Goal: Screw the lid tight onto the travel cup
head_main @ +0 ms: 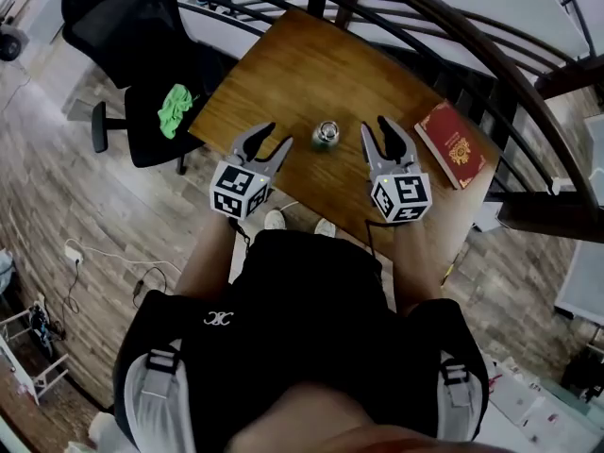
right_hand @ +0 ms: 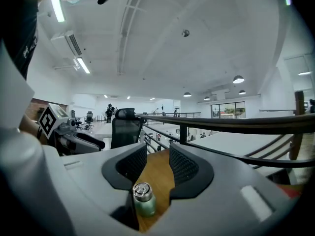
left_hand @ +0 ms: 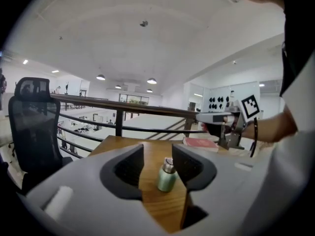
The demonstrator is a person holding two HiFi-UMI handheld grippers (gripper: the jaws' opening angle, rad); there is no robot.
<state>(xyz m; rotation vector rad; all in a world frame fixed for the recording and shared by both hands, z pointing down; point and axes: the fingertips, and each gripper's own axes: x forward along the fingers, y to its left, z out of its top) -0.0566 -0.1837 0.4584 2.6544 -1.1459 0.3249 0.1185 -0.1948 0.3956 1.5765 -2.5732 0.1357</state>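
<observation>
**Plainly apart: both grippers open, cup standing free between them**

Seen from the head view, the small pale-green metal travel cup [head_main: 326, 133] with its silver screw lid stands upright on the brown wooden table [head_main: 302, 64], at 12 o'clock from the person and near the table's near edge. The lid sits on top of the cup; whether it is screwed tight cannot be told.

The left gripper [head_main: 279, 134], grey with black pads, hovers at the cup's 9 o'clock. Its jaws are moderately apart and hold nothing. In the left gripper view the cup shows in the gap beyond the jaws, close to the right-hand pad, but neither pad presses on it, and the head view shows bare wood between the tips and the cup.

The right gripper [head_main: 374, 125], of the same build, sits at the cup's 3 o'clock. Its jaws are likewise parted to a middling width and empty. In the right gripper view the cup appears low in the gap, by the left-hand pad, and is not clamped; the head view again shows a strip of table between them.

A red booklet with a gold emblem [head_main: 451, 144] lies flat at the right gripper's 3 o'clock, near the table's edge. A black mesh office chair [head_main: 123, 26] stands off the table at 10 o'clock, with a bright green cloth [head_main: 175, 109] on its seat.
</observation>
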